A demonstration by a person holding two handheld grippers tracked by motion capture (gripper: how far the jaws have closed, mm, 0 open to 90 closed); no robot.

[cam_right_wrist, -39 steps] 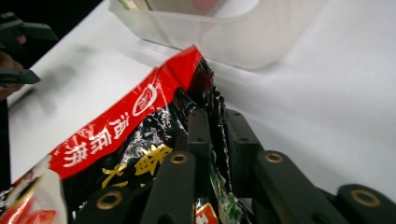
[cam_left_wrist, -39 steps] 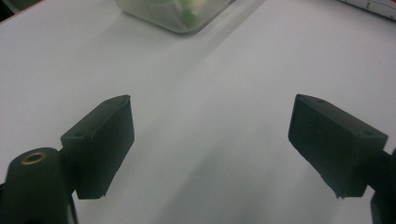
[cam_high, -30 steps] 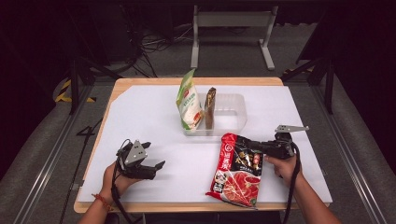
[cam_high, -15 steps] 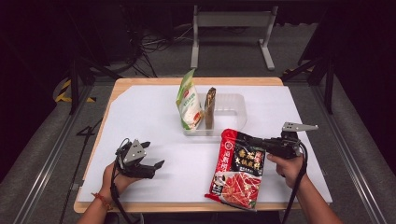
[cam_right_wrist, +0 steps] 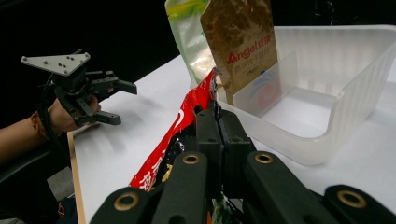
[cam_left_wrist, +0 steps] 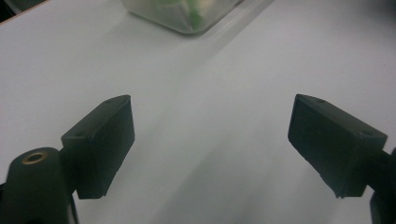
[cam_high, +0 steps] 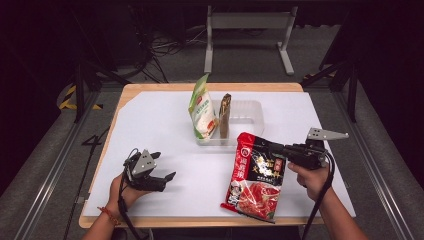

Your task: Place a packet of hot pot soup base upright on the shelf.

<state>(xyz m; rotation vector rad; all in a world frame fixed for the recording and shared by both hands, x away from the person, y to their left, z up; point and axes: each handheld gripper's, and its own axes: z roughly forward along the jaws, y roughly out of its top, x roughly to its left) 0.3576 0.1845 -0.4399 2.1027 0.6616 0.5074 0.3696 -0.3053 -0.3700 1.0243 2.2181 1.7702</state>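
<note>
Jaws, right: my right gripper (cam_high: 280,148) had its jaws pinched on the red pouch (cam_high: 256,176) at its upper edge.
Jaws, left: my left gripper (cam_high: 165,179) stood wide apart over bare tabletop (cam_high: 160,125).
Handling: I judged the pouch floppy and slick, hanging below the jaws; a top-seam grip suited.
Count: three pouches: one red, and beyond the jaws the green pouch (cam_high: 202,107) and brown pouch (cam_high: 225,115) in one clear bin (cam_high: 250,112).

Right gripper (cam_high: 280,150) risen with the red packet (cam_high: 255,175) pinched in it, packet's top edge lifted off the table, nearer the clear tray (cam_high: 252,112), hanging tilted
</note>
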